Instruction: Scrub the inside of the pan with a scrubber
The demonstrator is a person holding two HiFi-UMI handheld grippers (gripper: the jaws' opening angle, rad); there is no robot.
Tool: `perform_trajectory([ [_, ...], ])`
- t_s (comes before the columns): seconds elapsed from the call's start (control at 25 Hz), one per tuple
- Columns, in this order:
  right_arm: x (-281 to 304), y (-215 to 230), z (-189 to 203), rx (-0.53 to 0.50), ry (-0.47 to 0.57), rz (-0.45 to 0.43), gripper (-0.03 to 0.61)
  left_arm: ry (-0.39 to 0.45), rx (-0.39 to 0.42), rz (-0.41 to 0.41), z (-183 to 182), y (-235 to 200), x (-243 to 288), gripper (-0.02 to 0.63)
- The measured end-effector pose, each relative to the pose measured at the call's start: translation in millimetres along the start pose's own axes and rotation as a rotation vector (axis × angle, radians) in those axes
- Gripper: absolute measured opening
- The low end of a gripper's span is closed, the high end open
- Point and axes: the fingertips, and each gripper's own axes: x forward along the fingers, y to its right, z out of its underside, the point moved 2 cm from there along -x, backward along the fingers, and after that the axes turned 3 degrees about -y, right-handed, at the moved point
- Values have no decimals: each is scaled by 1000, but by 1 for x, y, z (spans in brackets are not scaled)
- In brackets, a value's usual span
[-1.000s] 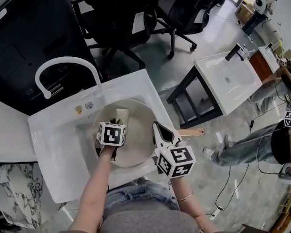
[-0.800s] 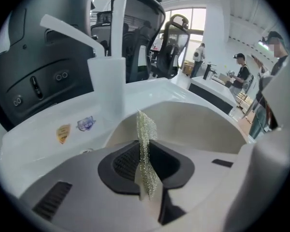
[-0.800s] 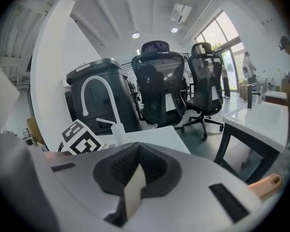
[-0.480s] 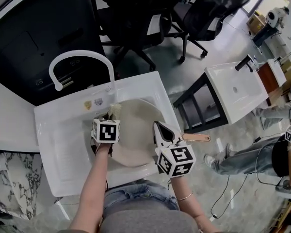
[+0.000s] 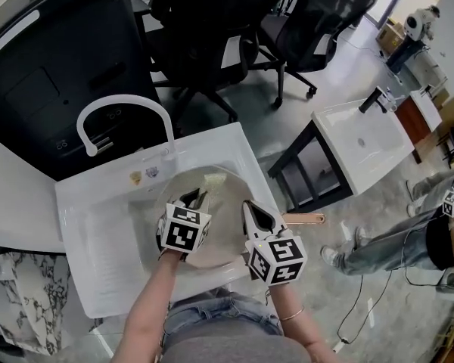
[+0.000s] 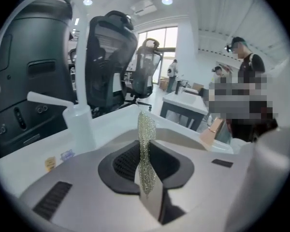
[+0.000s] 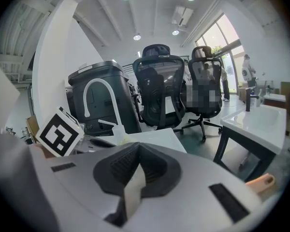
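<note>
1. Presently your left gripper is clamped on the scrubber. It is poised over the pan, which sits in the sink at centre frame of the head view.
2. Right gripper: jaws pressed together, nothing between them. It sits at the pan's right rim, probably to steady it.
3. Scrubber is pinched flat and shows edge-on in the left gripper view. Long axis runs out from the jaws, up-frame.
4. Pan handle points to frame right.
</note>
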Motion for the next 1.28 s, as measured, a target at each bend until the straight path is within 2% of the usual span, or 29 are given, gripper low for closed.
perform_trajectory([
  [0.12,-10,11,1,14,6,36,9,12,50,95,-4,37,10,66],
  [0.28,-22,26,2,34,14,84,11,27,52,191,-11,69,14,66],
  [0.4,-28,34,3,46,17,112,9,22,57,230,-8,82,26,66],
  [0.48,-31,38,5,51,17,126,9,18,61,228,-5,85,36,66],
  [0.92,-21,39,6,48,-1,128,11,62,-29,47,-1,31,72,66],
  [1.28,-12,27,3,18,-24,73,11,61,-145,-142,9,-32,59,67],
])
